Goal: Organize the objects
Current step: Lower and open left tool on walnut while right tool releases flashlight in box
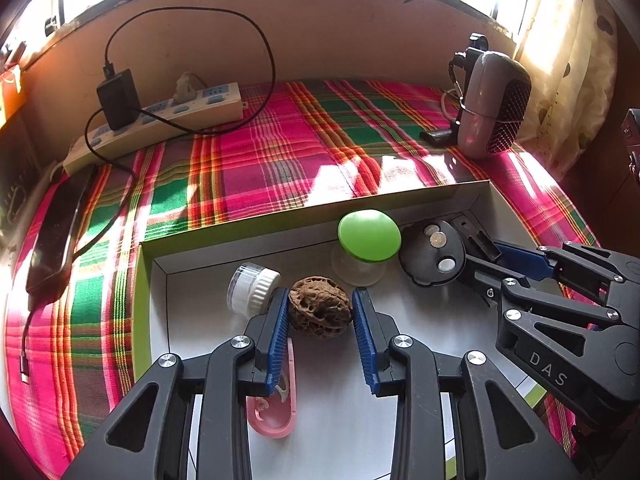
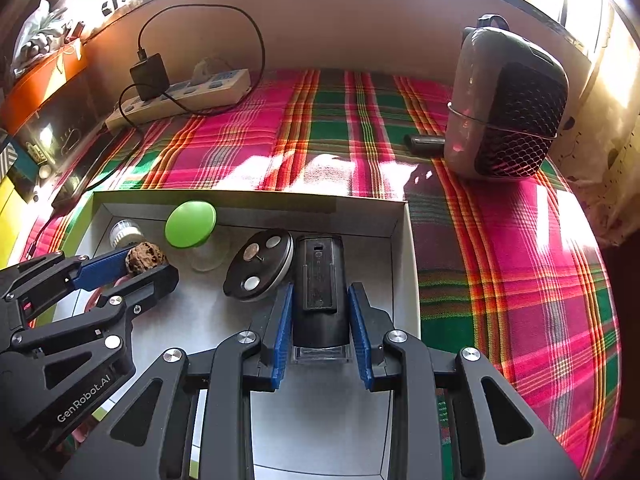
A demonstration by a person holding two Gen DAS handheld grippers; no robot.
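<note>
While your left tongs [image 1: 320, 300] sit low inside the white box [image 1: 460, 200], their blue pads bracket the brown walnut [image 1: 320, 306]; the left pad touches its shell, the right pad stands just off it, so you have the walnut between the pads but not clenched. Your right tongs [image 2: 320, 300] are clamped on the black oblong device [image 2: 320, 280], both pads pressed to its sides, near the box's right wall. Just left of the walnut lies a small clear jar with a white ribbed cap [image 1: 254, 286], tipped on its side. Beneath your left finger lies a pink plastic clip [image 1: 276, 412] on the box floor. Behind the walnut stands a green-topped suction piece [image 1: 368, 234], and beside it a black round disc [image 2: 260, 264] carrying silver buttons. Beyond the box, on the plaid cloth [image 1: 260, 152], rest a power strip [image 1: 160, 120] with a black charger [image 1: 118, 98] and a grey speaker [image 2: 504, 108].
</note>
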